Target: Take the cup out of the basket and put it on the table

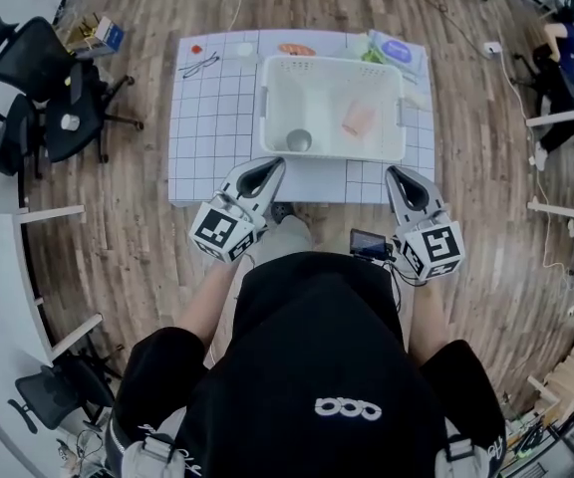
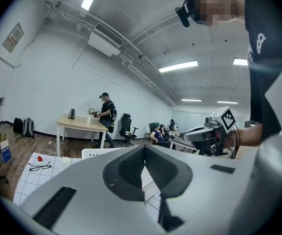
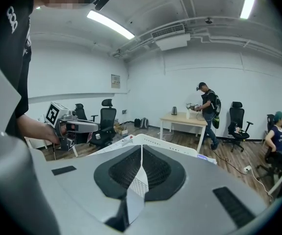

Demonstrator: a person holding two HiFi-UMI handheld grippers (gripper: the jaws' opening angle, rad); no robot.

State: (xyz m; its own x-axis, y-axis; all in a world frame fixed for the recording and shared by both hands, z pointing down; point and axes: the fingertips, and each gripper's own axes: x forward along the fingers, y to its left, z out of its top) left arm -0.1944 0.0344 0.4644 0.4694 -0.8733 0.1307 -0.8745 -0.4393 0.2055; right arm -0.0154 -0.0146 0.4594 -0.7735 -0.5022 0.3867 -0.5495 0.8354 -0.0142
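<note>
Just ahead of the left hand-held gripper (image 1: pixel 273 165), and a little to its right, the cup (image 1: pixel 299 139) sits inside the white basket (image 1: pixel 332 63), close behind the basket's near wall; from the right hand-held gripper (image 1: pixel 396 173) it lies forward and well off to the left. Both tools hang over the near edge of the tabletop (image 1: pixel 207 157), short of the basket, and neither has anything in it: the left one's jaws are pressed together at the tips in its own view (image 2: pixel 144 148), and the right one's meet the same way (image 3: pixel 141 148). So I'd say the task is at its very start, the reach for the cup not yet begun. The next move, to my eye, calls for one tool (the left is the nearer) to spread its jaws, go over the near wall and come down on the cup. From overhead the cup shows as a round grey outline, which suggests it stands on end with its long axis vertical, pointing up at the person; whether the mouth or the base faces up I cannot tell. A pink item (image 1: pixel 359 119) lies farther right in the basket, apart from the cup.
</note>
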